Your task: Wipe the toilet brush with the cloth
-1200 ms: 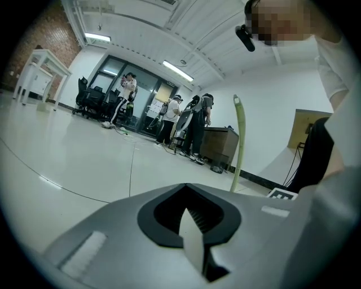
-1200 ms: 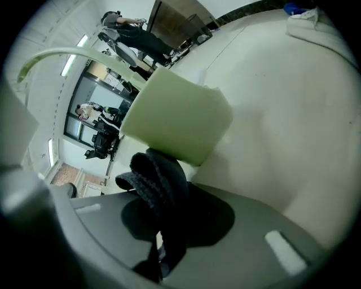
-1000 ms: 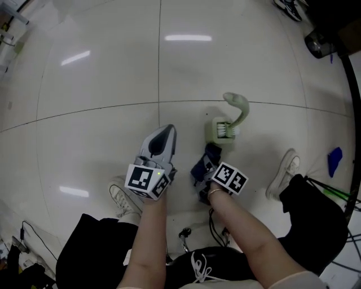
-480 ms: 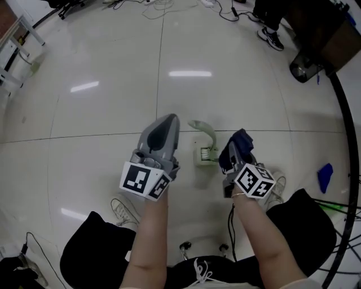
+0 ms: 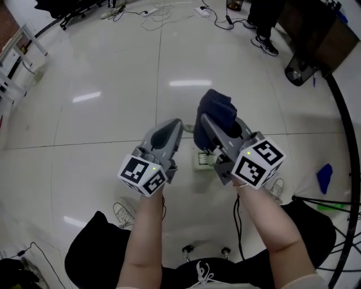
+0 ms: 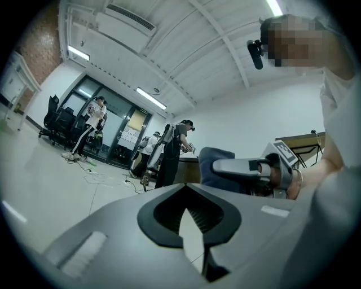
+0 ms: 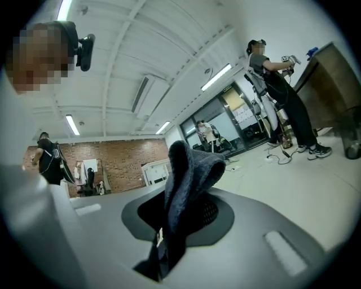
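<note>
Your dark blue cloth (image 5: pixel 217 107) is folded over, pinched in your right gripper (image 5: pixel 207 125). The pale green toilet brush (image 5: pixel 202 159) lies on the floor (image 5: pixel 101 68) beneath (mostly hidden).

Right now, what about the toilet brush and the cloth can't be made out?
- Toilet brush: in the head view, mostly hidden behind the right gripper and the cloth.
- Toilet brush: absent from both gripper views, which face the room.
- Cloth's lower end: in the right gripper view, hidden between the jaws.

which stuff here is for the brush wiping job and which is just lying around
For the job: cloth, pinched in the right gripper; toilet brush on the floor.
Lying about: cables, blue object, dark round container.
</note>
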Tool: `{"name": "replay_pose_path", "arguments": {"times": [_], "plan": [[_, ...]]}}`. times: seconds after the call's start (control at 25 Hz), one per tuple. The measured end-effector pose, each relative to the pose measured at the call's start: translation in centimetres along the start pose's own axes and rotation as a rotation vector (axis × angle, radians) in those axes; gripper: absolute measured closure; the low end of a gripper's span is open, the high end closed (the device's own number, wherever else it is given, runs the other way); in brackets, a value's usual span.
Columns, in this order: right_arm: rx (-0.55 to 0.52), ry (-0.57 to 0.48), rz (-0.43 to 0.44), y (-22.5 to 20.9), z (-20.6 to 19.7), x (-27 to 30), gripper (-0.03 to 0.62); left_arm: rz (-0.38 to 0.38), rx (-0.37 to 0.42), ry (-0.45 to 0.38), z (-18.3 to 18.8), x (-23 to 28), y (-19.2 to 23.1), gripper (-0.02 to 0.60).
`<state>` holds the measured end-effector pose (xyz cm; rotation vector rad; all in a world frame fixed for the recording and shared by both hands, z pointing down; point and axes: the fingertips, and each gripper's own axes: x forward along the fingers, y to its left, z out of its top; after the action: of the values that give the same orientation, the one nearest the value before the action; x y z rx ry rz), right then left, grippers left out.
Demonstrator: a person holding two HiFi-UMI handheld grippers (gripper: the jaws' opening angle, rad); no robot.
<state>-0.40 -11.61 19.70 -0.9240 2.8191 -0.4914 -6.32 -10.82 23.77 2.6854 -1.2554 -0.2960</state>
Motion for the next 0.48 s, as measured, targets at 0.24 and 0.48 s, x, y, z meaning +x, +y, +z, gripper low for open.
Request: {"name": "replay_pose_path", "arguments": {"times": [0.24,0.48], "plan": [[0.113,0.012,-0.091,-2.7,-3.3,-0.3,0.53,-0.032,-0.019,-0.01,0.0,0.2,0.0,0.575],[0.112,0.067,-0.257,-7.2,-8.5,-3.0,0.528,-0.056,-0.024,-0.015,0.1,0.3,0.0,0.575]]}}
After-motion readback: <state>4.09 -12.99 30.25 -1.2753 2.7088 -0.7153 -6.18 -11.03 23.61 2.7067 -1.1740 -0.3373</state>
